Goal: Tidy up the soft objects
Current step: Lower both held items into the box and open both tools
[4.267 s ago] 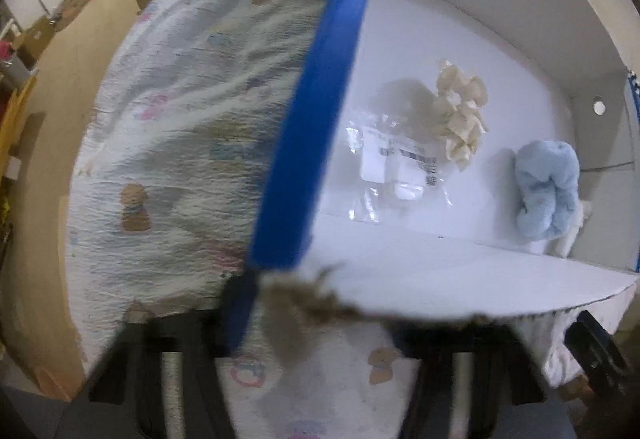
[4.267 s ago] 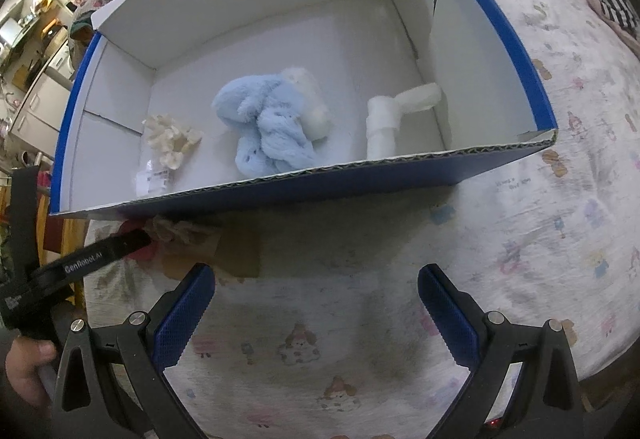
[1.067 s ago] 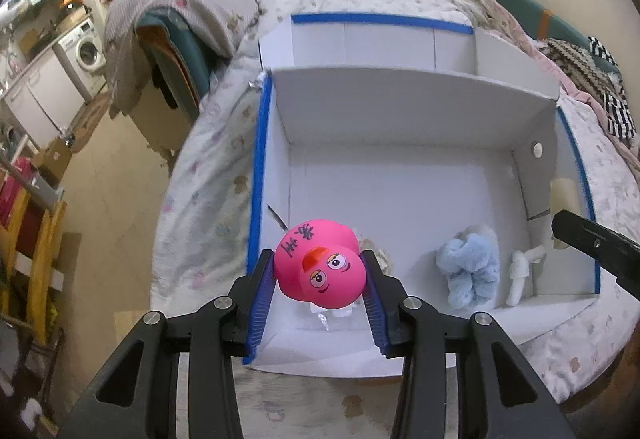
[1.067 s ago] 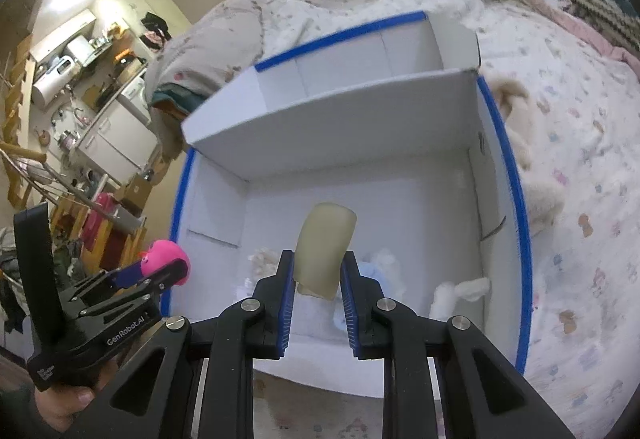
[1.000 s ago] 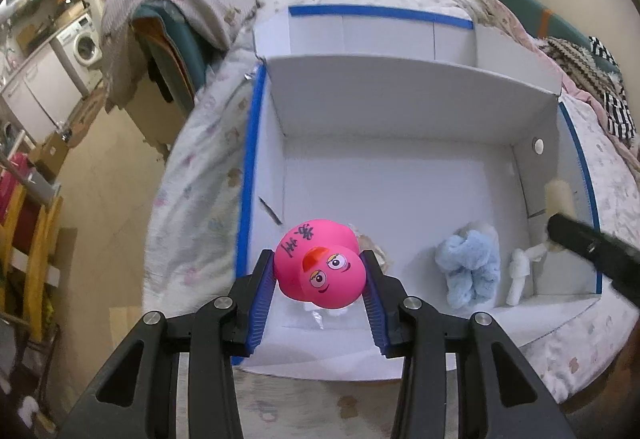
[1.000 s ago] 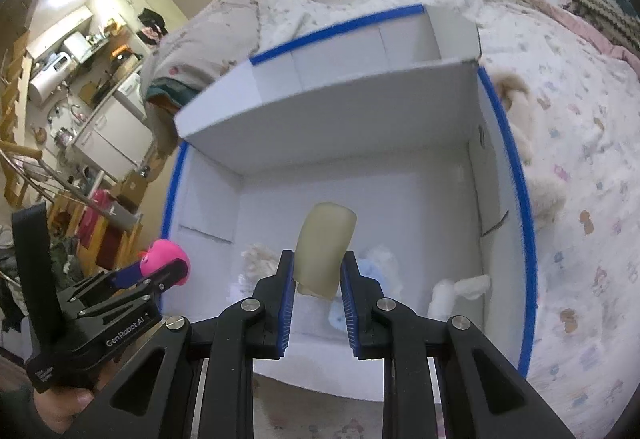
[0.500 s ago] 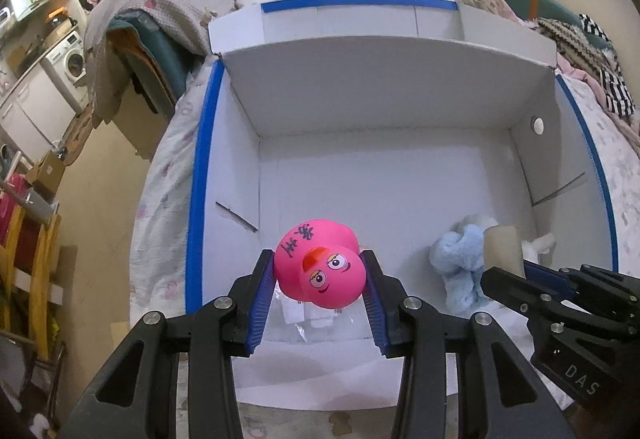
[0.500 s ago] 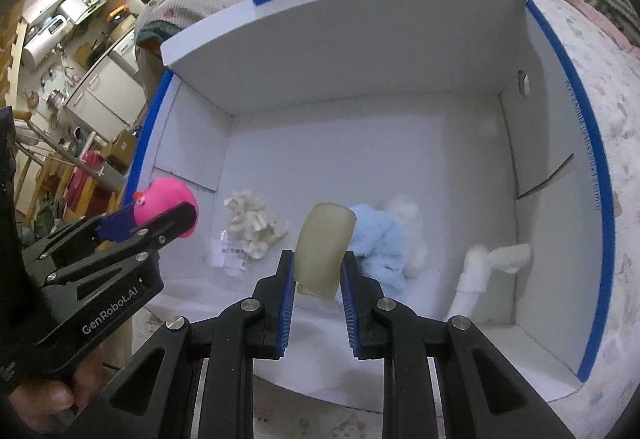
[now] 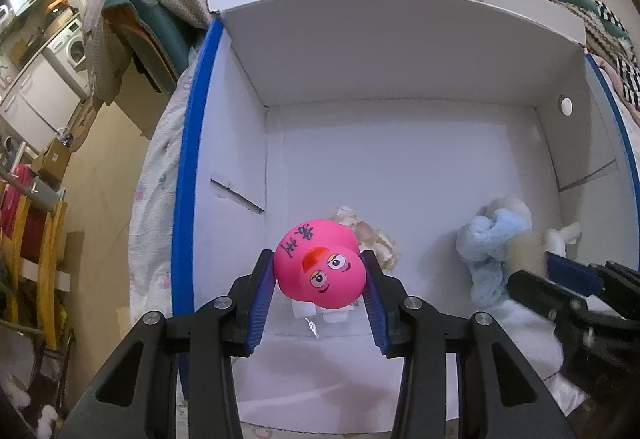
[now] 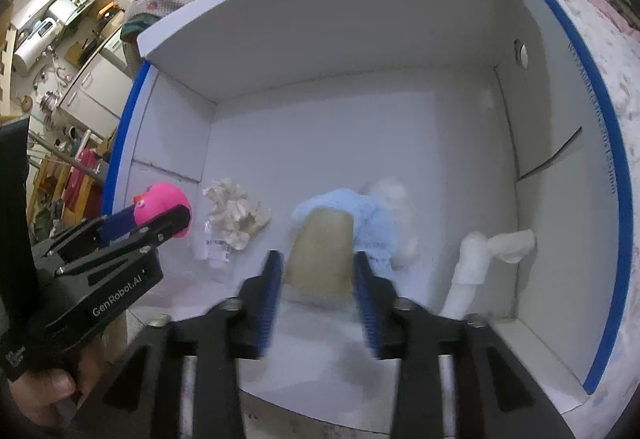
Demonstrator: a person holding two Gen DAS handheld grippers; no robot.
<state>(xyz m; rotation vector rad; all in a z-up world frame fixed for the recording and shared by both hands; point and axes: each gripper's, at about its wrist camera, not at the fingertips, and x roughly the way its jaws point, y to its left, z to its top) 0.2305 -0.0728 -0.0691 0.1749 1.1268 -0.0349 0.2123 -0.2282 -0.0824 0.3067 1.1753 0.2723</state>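
Observation:
My left gripper (image 9: 318, 285) is shut on a pink rubber duck (image 9: 320, 265) and holds it inside the near left part of a white box with blue edges (image 9: 192, 143). The duck also shows in the right wrist view (image 10: 160, 205). My right gripper (image 10: 318, 279) has its jaws spread apart and blurred. A beige soft block (image 10: 324, 263) sits between them without being squeezed, over the box floor. In the box lie a light blue plush (image 10: 372, 217), a cream shell-like cluster (image 10: 236, 213) and a white sock (image 10: 480, 255).
The box (image 10: 592, 127) lies on a patterned bedspread (image 9: 156, 179). A clear packet (image 10: 214, 245) lies on the box floor by the cream cluster. Left of the bed are a floor, wooden chairs (image 9: 36, 239) and a washing machine (image 9: 74, 47).
Both grippers have moved lower into the box. My right gripper's jaws have spread apart from the beige block, which they squeezed before. The left gripper still holds the duck.

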